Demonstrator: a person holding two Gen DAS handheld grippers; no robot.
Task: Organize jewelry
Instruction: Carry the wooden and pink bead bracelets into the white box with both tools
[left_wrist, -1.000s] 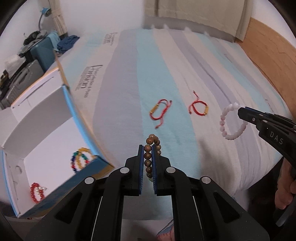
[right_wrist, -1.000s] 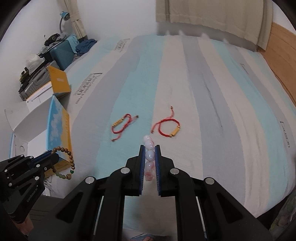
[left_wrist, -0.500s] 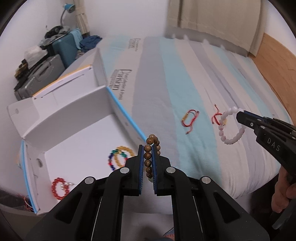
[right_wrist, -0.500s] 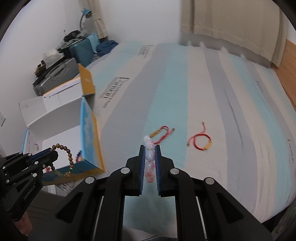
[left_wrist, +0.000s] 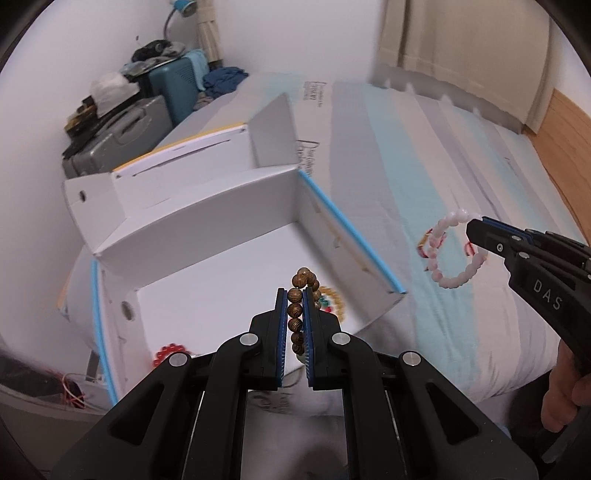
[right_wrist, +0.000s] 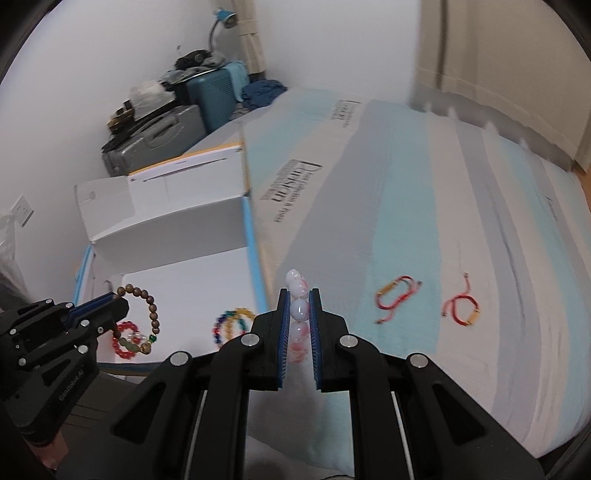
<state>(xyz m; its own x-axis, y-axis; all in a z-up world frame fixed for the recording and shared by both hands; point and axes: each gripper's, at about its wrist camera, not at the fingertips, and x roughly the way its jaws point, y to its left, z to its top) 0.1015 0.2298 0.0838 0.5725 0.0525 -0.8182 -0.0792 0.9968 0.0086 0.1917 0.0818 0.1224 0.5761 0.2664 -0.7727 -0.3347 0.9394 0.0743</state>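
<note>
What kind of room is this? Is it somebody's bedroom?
Most likely a bedroom. A big bed with a striped cover fills the room, suitcases are piled in the corner under a small lamp, and a curtain hangs behind the bed.

Open box (left_wrist: 221, 310), raised flaps behind

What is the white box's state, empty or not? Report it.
Not empty: the white box already holds a red bead bracelet and a multicolored bead bracelet on its floor.
</note>
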